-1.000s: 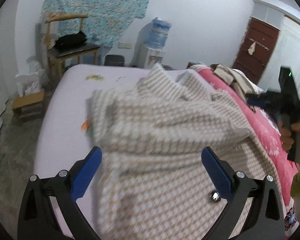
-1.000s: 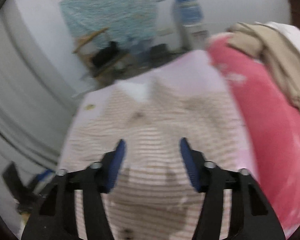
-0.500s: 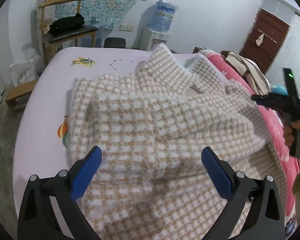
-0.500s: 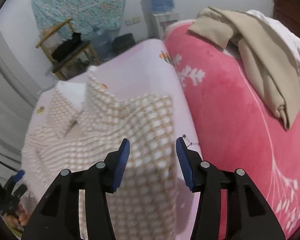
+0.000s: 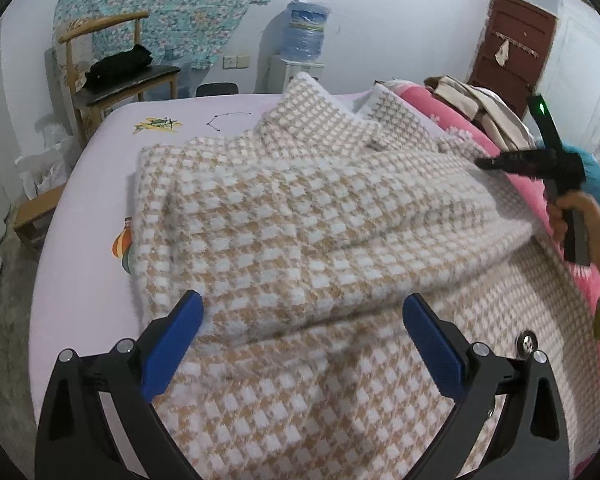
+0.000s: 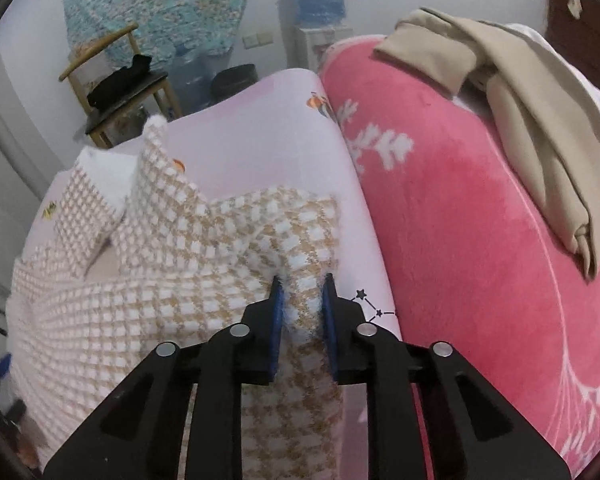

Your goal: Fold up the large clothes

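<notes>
Coat (image 5: 300,216) is lying spread over the bed (image 5: 88,200). Right gripper (image 6: 302,288) has just been closing and is pinching the coat's edge, while the left gripper (image 5: 302,312) is hanging wide open, holding nothing.

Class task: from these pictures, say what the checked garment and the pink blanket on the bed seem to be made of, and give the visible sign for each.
Checked garment: probably thick woolly knit or fleece; fuzzy fibres show at its edges. Pink blanket: likely plush synthetic fleece; soft matte nap.

A bed with a pale lilac printed sheet (image 5: 84,216) carries the checked beige-and-white coat (image 5: 300,216); beside it lies a pink floral blanket (image 6: 460,220)
</notes>
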`<action>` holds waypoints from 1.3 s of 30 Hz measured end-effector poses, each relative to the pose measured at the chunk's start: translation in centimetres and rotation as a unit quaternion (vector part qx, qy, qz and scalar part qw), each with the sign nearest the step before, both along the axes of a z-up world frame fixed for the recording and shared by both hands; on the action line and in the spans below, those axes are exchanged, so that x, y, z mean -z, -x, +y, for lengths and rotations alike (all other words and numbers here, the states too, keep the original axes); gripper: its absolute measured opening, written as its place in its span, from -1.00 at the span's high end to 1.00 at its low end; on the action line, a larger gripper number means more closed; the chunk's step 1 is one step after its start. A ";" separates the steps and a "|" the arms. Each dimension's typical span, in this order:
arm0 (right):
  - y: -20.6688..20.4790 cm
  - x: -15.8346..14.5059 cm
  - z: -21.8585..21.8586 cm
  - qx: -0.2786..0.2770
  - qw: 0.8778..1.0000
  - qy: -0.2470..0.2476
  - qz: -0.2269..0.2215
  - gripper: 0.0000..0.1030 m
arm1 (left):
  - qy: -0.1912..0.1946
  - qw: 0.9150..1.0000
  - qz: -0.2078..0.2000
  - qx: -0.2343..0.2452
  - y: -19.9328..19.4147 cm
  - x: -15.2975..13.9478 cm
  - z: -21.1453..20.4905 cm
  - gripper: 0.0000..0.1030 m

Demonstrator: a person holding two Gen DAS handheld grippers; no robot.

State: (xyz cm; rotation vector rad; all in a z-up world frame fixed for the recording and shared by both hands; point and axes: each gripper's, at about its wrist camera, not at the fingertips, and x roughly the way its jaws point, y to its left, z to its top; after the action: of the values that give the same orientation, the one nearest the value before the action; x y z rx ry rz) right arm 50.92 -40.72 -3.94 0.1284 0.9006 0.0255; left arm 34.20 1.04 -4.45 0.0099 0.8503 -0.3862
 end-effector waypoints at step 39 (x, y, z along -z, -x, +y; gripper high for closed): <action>1.3 -2.6 11.6 -0.147 0.989 -0.010 0.010 0.95 | -0.008 0.995 0.012 -0.102 -6.4 -2.2 3.4 0.86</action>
State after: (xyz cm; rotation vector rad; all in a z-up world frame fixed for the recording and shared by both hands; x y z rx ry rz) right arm 49.65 -29.14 -1.31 0.0139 0.9325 0.3081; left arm 40.62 4.42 -2.26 -0.0674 0.8692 -0.1878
